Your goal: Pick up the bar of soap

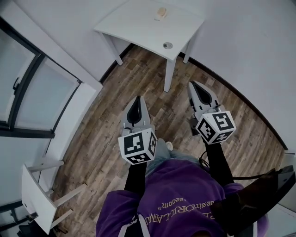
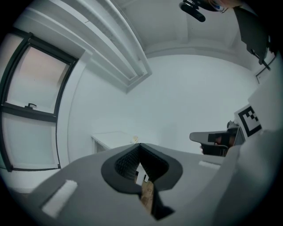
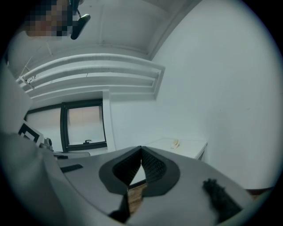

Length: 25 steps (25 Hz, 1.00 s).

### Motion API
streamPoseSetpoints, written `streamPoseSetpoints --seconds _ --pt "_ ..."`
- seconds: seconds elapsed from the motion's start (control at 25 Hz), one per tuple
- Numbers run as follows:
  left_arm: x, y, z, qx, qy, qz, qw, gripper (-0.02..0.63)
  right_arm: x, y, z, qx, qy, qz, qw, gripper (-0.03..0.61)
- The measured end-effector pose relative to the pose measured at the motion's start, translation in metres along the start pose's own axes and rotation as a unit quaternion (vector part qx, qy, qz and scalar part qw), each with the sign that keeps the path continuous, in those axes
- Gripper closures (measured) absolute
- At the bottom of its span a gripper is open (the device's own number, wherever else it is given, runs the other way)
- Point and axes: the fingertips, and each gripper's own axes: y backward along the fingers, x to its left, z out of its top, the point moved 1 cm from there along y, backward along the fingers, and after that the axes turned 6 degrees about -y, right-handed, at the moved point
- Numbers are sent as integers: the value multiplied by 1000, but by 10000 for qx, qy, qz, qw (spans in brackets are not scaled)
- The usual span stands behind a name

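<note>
Head view: left gripper (image 1: 137,99) and right gripper (image 1: 192,84) both have their jaws pressed together with nothing between them, held out over the wood floor (image 1: 106,106). The bar of soap (image 1: 160,14) lies near the far edge of the white table (image 1: 138,25) in the corner, well apart from both. I read this as the approach step. Next I need to close in on the table, spread one gripper's jaws and straddle the soap.

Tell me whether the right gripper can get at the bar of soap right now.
Probably not yet: the right gripper is short of the white table, jaws shut. Nothing blocks the bar of soap.
</note>
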Motion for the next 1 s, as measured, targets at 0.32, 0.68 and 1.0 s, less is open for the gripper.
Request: streamPoseSetpoints --seconds 0.32,0.68,1.0 --pt "30 -66 7 31 -33 -70 10000 607 -23 -65 10 -63 -15 -95 9999 569" --pt "69 -151 26 34 -87 -155 9998 607 -50 -152 24 -40 -26 -185 9998 569" --pt "98 -204 31 84 -199 -338 9992 607 -59 -213 26 -85 -81 -260 9996 569"
